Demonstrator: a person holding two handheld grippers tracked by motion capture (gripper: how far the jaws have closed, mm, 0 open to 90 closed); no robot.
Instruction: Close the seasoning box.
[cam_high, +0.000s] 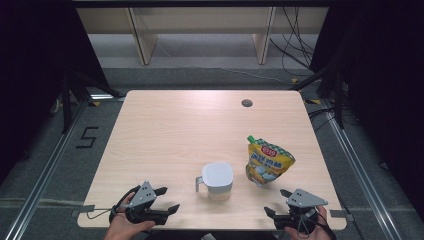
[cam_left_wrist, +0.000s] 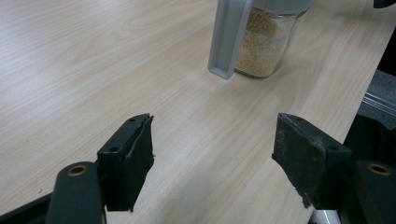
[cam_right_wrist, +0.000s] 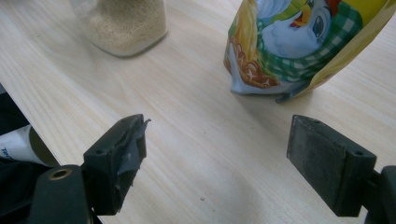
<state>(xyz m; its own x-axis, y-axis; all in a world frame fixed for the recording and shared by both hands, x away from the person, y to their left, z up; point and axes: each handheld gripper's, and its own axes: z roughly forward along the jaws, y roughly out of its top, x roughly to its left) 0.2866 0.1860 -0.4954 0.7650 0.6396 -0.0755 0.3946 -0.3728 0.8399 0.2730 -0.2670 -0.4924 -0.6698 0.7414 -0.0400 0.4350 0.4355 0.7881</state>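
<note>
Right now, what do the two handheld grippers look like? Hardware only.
Both are black, two-jawed. The left gripper and right gripper each carry a grey three-cornered plate on top. Jaw pads are flat, dark, frayed at the edges; brass-coloured pivots sit behind them. A thin dark cable trails from the left one.

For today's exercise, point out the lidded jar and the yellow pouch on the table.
Lidded jar (cam_high: 218, 176), high view, on its grey lid.
Yellow pouch (cam_high: 269, 162), high view, on its printed front.

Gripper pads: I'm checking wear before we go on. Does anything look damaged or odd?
Yes. The left gripper's pads are frayed at the edges, and a right gripper pad is torn and peeling. The jar and pouch stand upright, nothing spilled.
</note>
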